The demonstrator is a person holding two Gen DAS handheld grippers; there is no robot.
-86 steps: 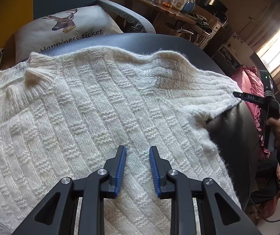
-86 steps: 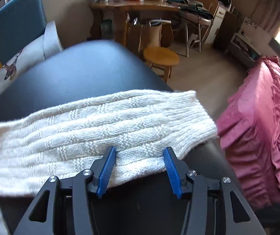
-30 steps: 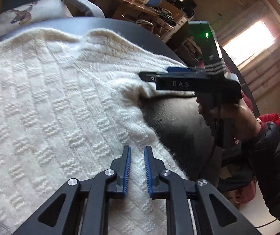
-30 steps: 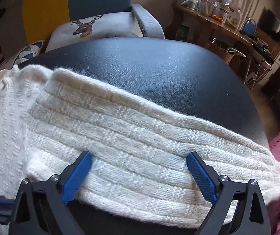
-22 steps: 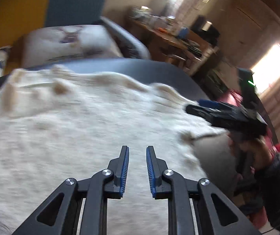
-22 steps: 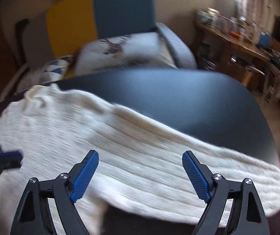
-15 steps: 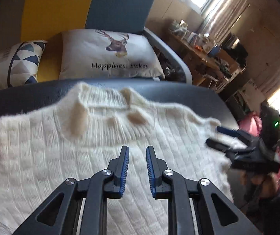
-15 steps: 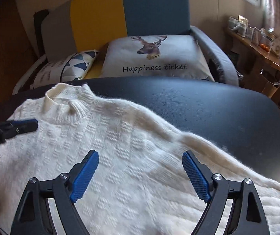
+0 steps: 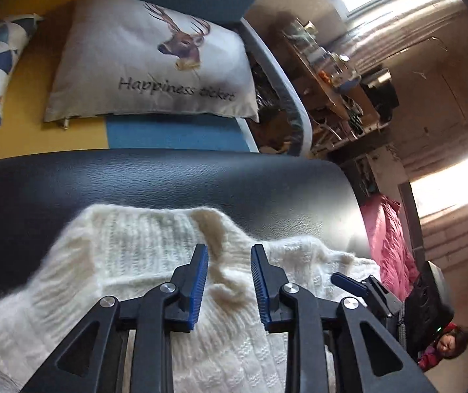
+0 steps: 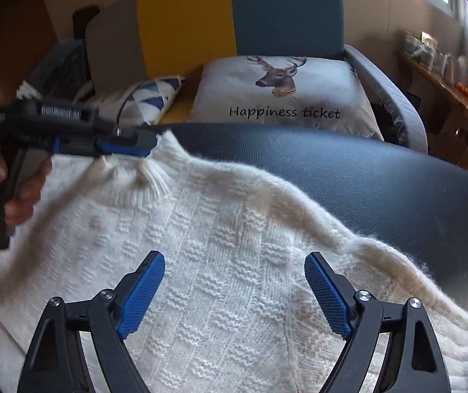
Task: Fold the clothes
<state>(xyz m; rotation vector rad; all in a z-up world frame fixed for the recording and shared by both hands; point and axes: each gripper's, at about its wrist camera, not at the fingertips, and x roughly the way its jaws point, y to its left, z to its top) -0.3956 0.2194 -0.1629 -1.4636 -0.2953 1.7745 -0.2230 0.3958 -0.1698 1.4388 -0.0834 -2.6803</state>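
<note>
Black leather covers the bench (image 10: pixel 348 163), which fills the middle of both views, and behind it stands a yellow and blue armchair (image 10: pixel 234 9). On the chair lies a pillow (image 10: pixel 283 91) with a deer head and the words "Happiness ticket", with a triangle-patterned cushion (image 10: pixel 148 98) just beside it toward the left of the frame. A cluttered wooden table (image 9: pixel 328 75) stands at the upper right of the left wrist view, and pink cloth (image 9: pixel 387 239) shows at the right edge below it.

A cream knitted sweater (image 10: pixel 217 262) lies spread on the bench, filling the lower half of the right wrist view, its collar (image 9: pixel 142 239) toward the chair.

In the left wrist view the left tool (image 9: pixel 229 278) sits low over the collar with its blue pads a moderate gap apart; a raised fold of collar knit stands between them, but no pad is pressed on it. From the right wrist view this tool appears at the upper left, held by a hand (image 10: pixel 21 190), its tip at the collar edge.

The right tool (image 10: pixel 234 291) hovers over the sweater's chest, spread wide and holding nothing.
</note>
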